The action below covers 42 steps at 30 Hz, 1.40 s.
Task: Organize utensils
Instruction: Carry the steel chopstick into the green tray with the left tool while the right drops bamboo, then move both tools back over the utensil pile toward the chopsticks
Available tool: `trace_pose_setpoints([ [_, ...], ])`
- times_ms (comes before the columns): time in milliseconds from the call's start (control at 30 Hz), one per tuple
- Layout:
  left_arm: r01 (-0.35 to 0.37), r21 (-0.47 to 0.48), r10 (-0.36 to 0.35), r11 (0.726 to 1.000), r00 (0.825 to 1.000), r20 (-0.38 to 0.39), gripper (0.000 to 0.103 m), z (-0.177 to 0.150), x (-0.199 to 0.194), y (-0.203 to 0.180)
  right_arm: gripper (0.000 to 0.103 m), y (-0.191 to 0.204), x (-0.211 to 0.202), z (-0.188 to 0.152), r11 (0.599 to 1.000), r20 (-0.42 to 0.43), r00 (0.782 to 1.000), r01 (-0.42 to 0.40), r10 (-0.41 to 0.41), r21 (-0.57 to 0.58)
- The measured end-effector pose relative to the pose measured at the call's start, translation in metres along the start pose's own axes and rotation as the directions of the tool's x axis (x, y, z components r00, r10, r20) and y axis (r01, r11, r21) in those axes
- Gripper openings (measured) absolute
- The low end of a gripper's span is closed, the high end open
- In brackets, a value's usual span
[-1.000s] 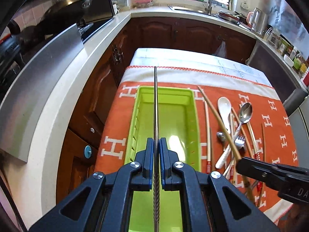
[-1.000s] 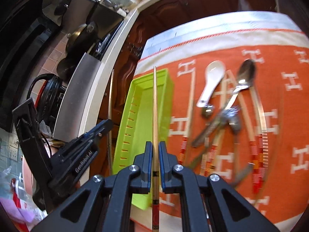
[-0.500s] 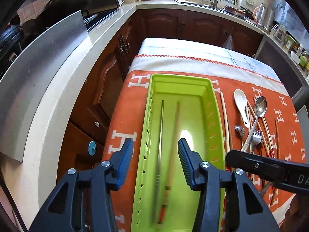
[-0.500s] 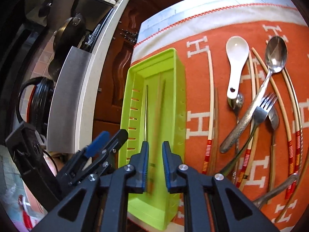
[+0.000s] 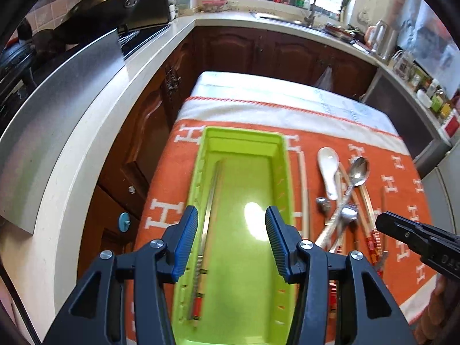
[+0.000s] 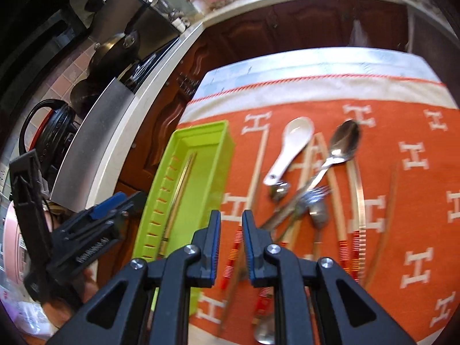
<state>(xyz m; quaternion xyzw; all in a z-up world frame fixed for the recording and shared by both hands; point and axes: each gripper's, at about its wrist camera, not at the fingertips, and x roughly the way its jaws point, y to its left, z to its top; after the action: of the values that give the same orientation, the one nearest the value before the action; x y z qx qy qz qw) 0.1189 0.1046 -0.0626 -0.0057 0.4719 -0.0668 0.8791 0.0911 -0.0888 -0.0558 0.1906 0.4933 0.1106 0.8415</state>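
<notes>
A lime-green tray (image 5: 284, 178) (image 6: 212, 155) lies on the orange cloth at the table's left. A metal chopstick (image 5: 211, 198) and a wooden one (image 6: 184, 178) lie inside it along its left wall. My left gripper (image 5: 231, 244) is open and empty above the tray. My right gripper (image 6: 231, 241) is open a little and empty, above the tray's right edge and the loose chopsticks (image 6: 258, 164). A white spoon (image 5: 329, 169) (image 6: 290, 149), a metal spoon (image 6: 339, 149), a fork (image 6: 310, 198) and several chopsticks lie in a pile on the cloth.
The orange cloth (image 5: 402, 189) covers a small table. A white counter (image 5: 95, 132) with a steel panel and pans runs along the left. Dark wooden cabinets (image 5: 273, 54) stand behind the table.
One second ago each gripper held a chopstick over the tray. Both opened and dropped them into the tray. The right gripper has since moved right, toward the pile.
</notes>
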Motion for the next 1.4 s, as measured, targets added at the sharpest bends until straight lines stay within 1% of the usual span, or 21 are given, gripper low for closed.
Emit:
trace_pose_setpoints([
  [33,0.008,0.003,-0.008,1.000,1.000,0.005,0.047,0.000,-0.003,-0.004,0.015,-0.005,-0.005,-0.001,1.000,0.013,1.000,0.010,-0.010,0.002],
  [100,0.025,0.015,-0.026,1.000,1.000,0.016,0.047,0.001,-0.010,-0.014,0.019,-0.017,-0.017,-0.004,1.000,0.049,0.998,0.030,-0.030,0.009],
  [133,0.034,0.022,-0.035,0.999,0.999,0.020,0.047,0.001,-0.012,-0.020,0.025,-0.022,-0.024,-0.006,0.999,0.071,0.997,0.039,-0.040,0.012],
  [233,0.055,0.041,-0.056,0.998,0.998,0.027,0.047,0.000,-0.018,-0.036,0.032,-0.037,-0.041,-0.010,0.998,0.139,0.988,0.065,-0.067,0.023],
  [333,0.080,0.061,-0.082,0.995,0.996,0.036,0.047,-0.001,-0.020,-0.052,0.033,-0.052,-0.060,-0.013,0.995,0.190,0.976,0.101,-0.104,0.022],
  [400,0.105,0.071,-0.108,0.992,0.993,0.046,0.047,-0.004,-0.020,-0.063,0.033,-0.061,-0.068,-0.014,0.994,0.205,0.972,0.107,-0.111,0.031],
  [467,0.130,0.082,-0.136,0.988,0.987,0.080,0.047,-0.007,-0.021,-0.072,0.033,-0.074,-0.076,-0.015,0.993,0.208,0.972,0.103,-0.111,0.050],
  [533,0.137,0.108,-0.149,0.985,0.983,0.111,0.047,-0.010,-0.021,-0.084,0.033,-0.085,-0.081,-0.017,0.992,0.204,0.972,0.108,-0.119,0.064],
  [600,0.146,0.125,-0.159,0.981,0.982,0.103,0.047,-0.012,-0.017,-0.095,0.033,-0.094,-0.083,-0.019,0.989,0.200,0.969,0.131,-0.142,0.069],
  [700,0.181,0.136,-0.189,0.974,0.981,0.051,0.047,-0.016,-0.005,-0.106,0.033,-0.107,-0.079,-0.023,0.985,0.171,0.971,0.156,-0.167,0.076],
  [767,0.188,0.139,-0.190,0.972,0.982,0.004,0.047,-0.020,0.008,-0.111,0.033,-0.116,-0.072,-0.026,0.984,0.140,0.976,0.156,-0.168,0.092],
  [933,0.206,0.093,-0.197,0.974,0.976,-0.094,0.047,-0.036,0.038,-0.107,0.033,-0.133,-0.042,-0.038,0.981,0.059,0.985,0.153,-0.160,0.120],
  [967,0.208,0.090,-0.198,0.974,0.974,-0.109,0.045,-0.040,0.042,-0.106,0.033,-0.134,-0.035,-0.040,0.981,0.043,0.986,0.154,-0.160,0.122],
  [1000,0.206,0.092,-0.195,0.974,0.974,-0.119,0.040,-0.043,0.046,-0.105,0.032,-0.135,-0.029,-0.042,0.981,0.031,0.987,0.154,-0.159,0.121],
  [1133,0.200,0.102,-0.184,0.974,0.972,-0.150,0.033,-0.052,0.054,-0.105,0.032,-0.135,-0.010,-0.046,0.979,0.006,0.984,0.177,-0.179,0.102],
  [1200,0.207,0.098,-0.190,0.973,0.969,-0.160,0.028,-0.053,0.056,-0.105,0.027,-0.133,-0.003,-0.046,0.976,0.002,0.979,0.203,-0.204,0.083],
  [1233,0.211,0.095,-0.193,0.973,0.967,-0.166,0.028,-0.054,0.057,-0.104,0.024,-0.132,-0.001,-0.046,0.972,-0.002,0.975,0.223,-0.223,0.073],
  [1333,0.212,0.088,-0.194,0.973,0.965,-0.178,0.026,-0.053,0.061,-0.103,0.020,-0.130,0.009,-0.048,0.962,-0.024,0.963,0.268,-0.267,0.046],
  [1400,0.211,0.082,-0.193,0.974,0.963,-0.186,0.025,-0.052,0.063,-0.101,0.018,-0.127,0.009,-0.050,0.959,-0.002,0.959,0.283,-0.283,0.017],
])
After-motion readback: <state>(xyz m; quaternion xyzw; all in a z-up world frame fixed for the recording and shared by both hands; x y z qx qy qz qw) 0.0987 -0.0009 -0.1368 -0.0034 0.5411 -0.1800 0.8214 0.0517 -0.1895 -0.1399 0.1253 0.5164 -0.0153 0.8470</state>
